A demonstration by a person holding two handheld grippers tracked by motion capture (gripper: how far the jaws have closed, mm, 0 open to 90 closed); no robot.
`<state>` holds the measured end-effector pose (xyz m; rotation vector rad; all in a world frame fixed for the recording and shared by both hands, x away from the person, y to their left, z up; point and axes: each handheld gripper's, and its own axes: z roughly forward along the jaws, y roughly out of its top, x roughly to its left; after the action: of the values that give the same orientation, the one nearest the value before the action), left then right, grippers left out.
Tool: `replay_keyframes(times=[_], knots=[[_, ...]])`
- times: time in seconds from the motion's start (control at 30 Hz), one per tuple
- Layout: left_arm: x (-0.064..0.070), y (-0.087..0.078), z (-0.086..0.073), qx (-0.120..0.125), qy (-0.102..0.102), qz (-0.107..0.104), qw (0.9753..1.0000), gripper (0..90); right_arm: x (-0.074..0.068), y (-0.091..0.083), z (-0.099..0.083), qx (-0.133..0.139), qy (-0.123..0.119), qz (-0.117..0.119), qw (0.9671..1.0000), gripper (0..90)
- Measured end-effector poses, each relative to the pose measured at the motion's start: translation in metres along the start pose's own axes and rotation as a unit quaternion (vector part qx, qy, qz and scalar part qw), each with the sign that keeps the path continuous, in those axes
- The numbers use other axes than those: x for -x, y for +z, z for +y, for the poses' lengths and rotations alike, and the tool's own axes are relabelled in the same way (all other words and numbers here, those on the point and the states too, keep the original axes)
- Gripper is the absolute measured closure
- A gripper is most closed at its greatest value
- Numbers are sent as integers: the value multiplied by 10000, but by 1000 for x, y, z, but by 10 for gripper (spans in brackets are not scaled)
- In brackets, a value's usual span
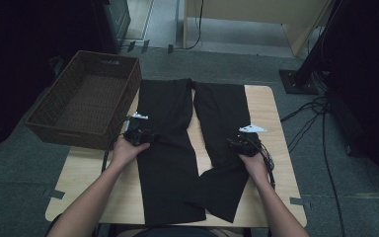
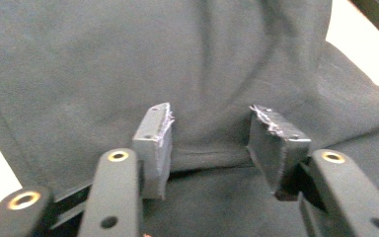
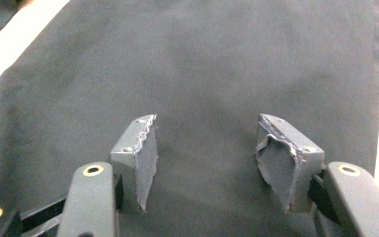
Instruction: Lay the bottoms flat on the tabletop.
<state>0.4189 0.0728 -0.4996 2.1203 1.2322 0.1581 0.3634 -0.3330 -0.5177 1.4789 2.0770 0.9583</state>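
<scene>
Black trousers (image 1: 170, 148) lie flat on the wooden table (image 1: 271, 113), waist toward me and both legs stretched away. My left gripper (image 1: 150, 137) rests at the outer edge of the left leg, and its own view has the jaws open over the dark cloth (image 2: 177, 64), with a fold of fabric lying between the pads (image 2: 155, 143). My right gripper (image 1: 233, 143) sits at the outer edge of the right leg. Its jaws stand open above the cloth (image 3: 202, 64), nothing pinched between the worn pads (image 3: 140, 148).
A dark wicker basket (image 1: 59, 101) stands at the table's far left corner, partly over the edge. Cables (image 1: 321, 128) trail on the floor to the right, beside a black stand base (image 1: 298, 81). Bare table shows along both sides of the trousers.
</scene>
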Motion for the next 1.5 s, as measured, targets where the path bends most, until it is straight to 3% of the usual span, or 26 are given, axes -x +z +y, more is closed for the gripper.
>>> replay_keyframes(times=[0.07, 0.17, 0.27, 0.43, 0.53, 0.67, 0.87, 1.07, 1.2, 1.3, 1.43, 1.5], knots=[[3, 0, 0, -64, -38, -101, 9999, 486, 0, -3, -3, 4, 93, 100, 9999, 424], [8, -3, 1, 8, -127, -343, 9993, 460, -2, -4, -8, 105, -123, 20, 9999, 433], [17, -7, -1, 78, -89, -526, 9985, 442, -6, -3, -8, 136, -120, -23, 9998, 409], [26, 0, -9, -103, 129, -429, 9989, 431, -14, 3, -5, 208, -177, 43, 9996, 408], [26, 0, -14, 86, 171, -363, 9992, 454, -15, 4, 1, 81, -207, 71, 9997, 439], [28, 0, -17, 195, 183, -308, 9992, 453, 1, -16, 3, 304, 47, -117, 9995, 468], [27, -1, -16, 98, 154, -338, 9993, 455, 18, -29, -11, 170, 269, -248, 9992, 481], [28, -2, -16, 49, 199, -275, 9994, 460, 23, -30, -24, -34, 393, -265, 9989, 521], [29, -2, -16, 41, 222, -249, 9994, 460, 23, -34, -28, 8, 177, -401, 9990, 708], [28, -2, -16, 49, 224, -260, 9994, 464, 28, -36, -29, -3, 204, -397, 9990, 853], [28, -2, -16, 65, 214, -260, 9994, 470, 45, -36, -25, -159, 165, -576, 9981, 870], [28, -2, -17, 69, 226, -251, 9994, 470, 54, -37, -23, -196, 313, -662, 9971, 852]])
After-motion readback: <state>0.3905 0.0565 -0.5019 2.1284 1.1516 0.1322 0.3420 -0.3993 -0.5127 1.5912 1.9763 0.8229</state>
